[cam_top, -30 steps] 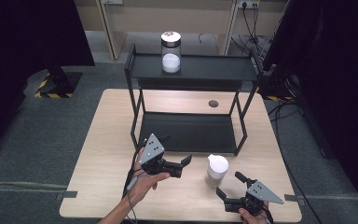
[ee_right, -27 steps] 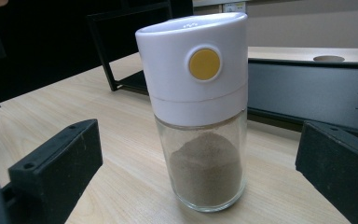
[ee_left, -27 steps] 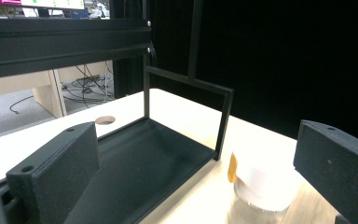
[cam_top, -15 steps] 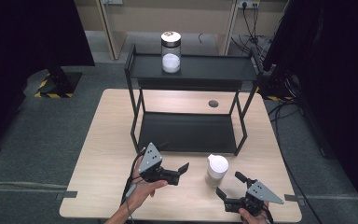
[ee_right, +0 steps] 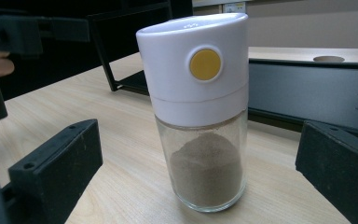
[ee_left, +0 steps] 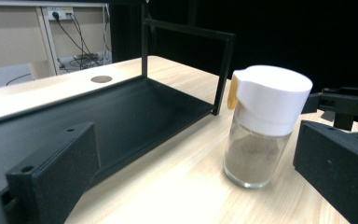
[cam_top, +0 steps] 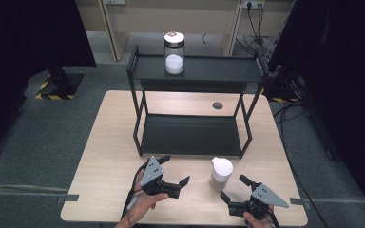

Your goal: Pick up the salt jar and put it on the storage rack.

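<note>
Flanking the shaker (cam_top: 221, 173) (upright), left hand-held gripper (cam_top: 174, 170) and right hand-held gripper (cam_top: 235, 188) gape empty.

Even overhead light fell on the pale counter (cam_top: 109, 156), leaving only soft, faint shadows, while the room's sides sat in deep darkness. The high view was soft and low in detail. In the gripper views the shaker (ee_right: 200, 107) was sharp, but the background and near jaws blurred slightly.
</note>
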Tool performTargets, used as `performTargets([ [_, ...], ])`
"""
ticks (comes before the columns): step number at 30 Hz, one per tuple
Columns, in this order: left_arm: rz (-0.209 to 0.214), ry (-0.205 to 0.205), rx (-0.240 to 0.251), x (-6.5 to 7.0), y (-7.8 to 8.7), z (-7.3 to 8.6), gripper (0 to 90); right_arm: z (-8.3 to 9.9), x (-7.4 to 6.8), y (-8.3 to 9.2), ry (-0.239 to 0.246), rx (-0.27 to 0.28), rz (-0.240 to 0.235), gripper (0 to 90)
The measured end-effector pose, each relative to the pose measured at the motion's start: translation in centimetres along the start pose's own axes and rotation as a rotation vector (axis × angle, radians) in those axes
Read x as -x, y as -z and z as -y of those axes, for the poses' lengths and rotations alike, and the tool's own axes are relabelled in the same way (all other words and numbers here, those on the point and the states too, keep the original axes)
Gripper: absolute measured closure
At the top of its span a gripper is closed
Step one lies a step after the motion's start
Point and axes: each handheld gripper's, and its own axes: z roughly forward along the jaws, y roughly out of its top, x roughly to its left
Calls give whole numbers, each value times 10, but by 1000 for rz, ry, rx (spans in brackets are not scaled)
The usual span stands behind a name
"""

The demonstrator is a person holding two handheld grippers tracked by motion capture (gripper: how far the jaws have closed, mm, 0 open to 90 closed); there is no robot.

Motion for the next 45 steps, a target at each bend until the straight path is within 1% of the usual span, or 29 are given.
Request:
performTargets([
  [4, 3, 18, 4, -1, 1, 10, 0, 0, 0, -1, -2, -4, -3, 5],
  [6, -3, 15, -2, -1, 2, 13, 0, 0, 0, -2, -1, -5, -4, 5],
  [8, -4, 22, -3, -1, 3, 16, 0, 0, 0, -2, -1, -5, -4, 5],
  [13, -5, 24, -11, 1, 5, 19, 0, 0, 0, -1, -3, -3, -4, 5],
  [16, -11, 12, -15, 3, 6, 22, 0, 0, 0, -1, 0, -2, -6, 5],
  [24, -26, 20, -36, 5, 10, 32, 0, 0, 0, -1, 3, -3, -7, 5],
  [32, -31, 9, -45, 9, 12, 34, 0, 0, -1, 0, 10, -4, -11, 5],
  [43, -47, 26, -44, 8, 15, 38, 1, 0, 0, 0, 6, 0, -13, 5],
  [45, -47, 25, -45, 7, 15, 37, 1, 0, 0, 0, 6, 0, -13, 5],
])
